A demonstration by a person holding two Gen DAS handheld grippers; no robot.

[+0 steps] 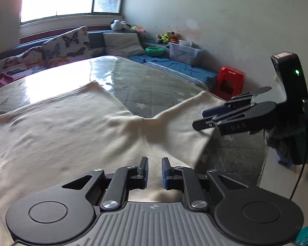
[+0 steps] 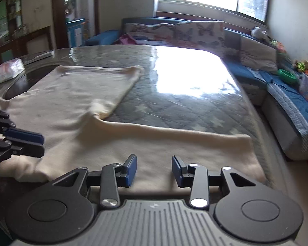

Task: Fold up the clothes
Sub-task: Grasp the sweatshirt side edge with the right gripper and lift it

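left gripper (image 1: 154, 171): closest thing in its own view, blue pads a narrow gap apart, nothing between them, hovering over the near hem of the garment. It also pokes in at the left edge of the right wrist view.

right gripper (image 2: 154, 171): gap noticeably wider, also empty, sitting above the near edge of the cloth. From the left camera it shows up off to the right, side-on above the sleeve edge, so the gap doesn't read there.

cream garment (image 1: 76, 127): task item, spread flat on the table; looks like a long-sleeve top. Body runs off to the left, one sleeve (image 2: 174, 135) stretches out to the right, and there's a puckered bunch where they meet.

how I'd do it: my guess is the fold hasn't started. Drop both grippers to the near edge, pinch only the top layers, lift evenly and carry the sleeve over the body. Smooth out that pucker first or it gets locked into the crease.

fabric: soft, matte, knit-looking, faint wrinkles, rolled edges. Should drape and slip, so go slow.

table (image 2: 195, 75): glossy clear cover over a grey quilted star-pattern cloth, big window glare. Slick, so the garment may slide.

further back: butterfly-print cushions (image 1: 67, 43), blue bench pad, red stool (image 1: 230, 82), bright window.
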